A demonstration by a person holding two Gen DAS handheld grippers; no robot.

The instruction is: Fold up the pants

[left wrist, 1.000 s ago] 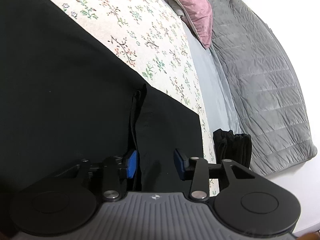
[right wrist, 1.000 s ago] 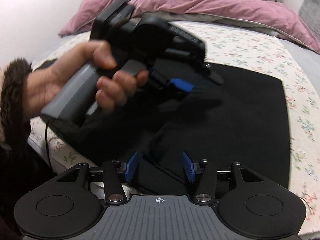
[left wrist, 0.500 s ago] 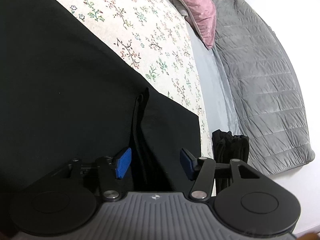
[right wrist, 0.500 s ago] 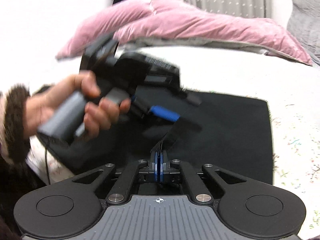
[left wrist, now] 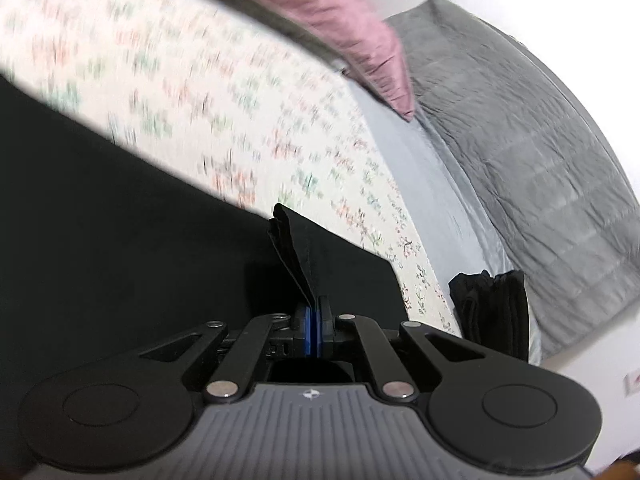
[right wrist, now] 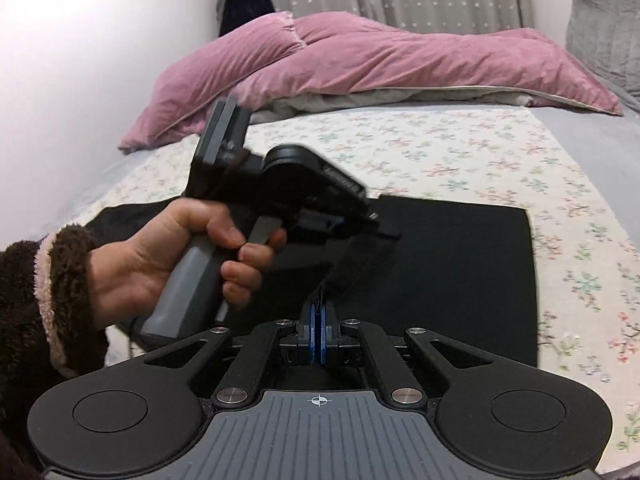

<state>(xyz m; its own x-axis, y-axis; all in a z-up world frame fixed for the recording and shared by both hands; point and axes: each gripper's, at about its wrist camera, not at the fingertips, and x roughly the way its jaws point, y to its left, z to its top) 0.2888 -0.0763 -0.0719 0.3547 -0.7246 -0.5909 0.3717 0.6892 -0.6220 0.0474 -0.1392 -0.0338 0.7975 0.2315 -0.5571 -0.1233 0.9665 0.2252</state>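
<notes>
Both tools just clamp down. Left tool (left wrist: 313, 330) pinches pants (left wrist: 120, 240) hem fold; half second back jaws were wide with cloth between. Right tool (right wrist: 316, 334) pinches near edge. Pants flat on floral bed cover (right wrist: 460, 152), pinched edges lifted. Fold-over likely next.

Floral-sheeted bed (right wrist: 460, 148) (partly grey) bears black pants (right wrist: 460, 264), pink duvet (right wrist: 360, 60).

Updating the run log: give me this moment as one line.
left gripper: shut on black pants edge | right gripper: shut on same edge | floral bedspread beneath
</notes>
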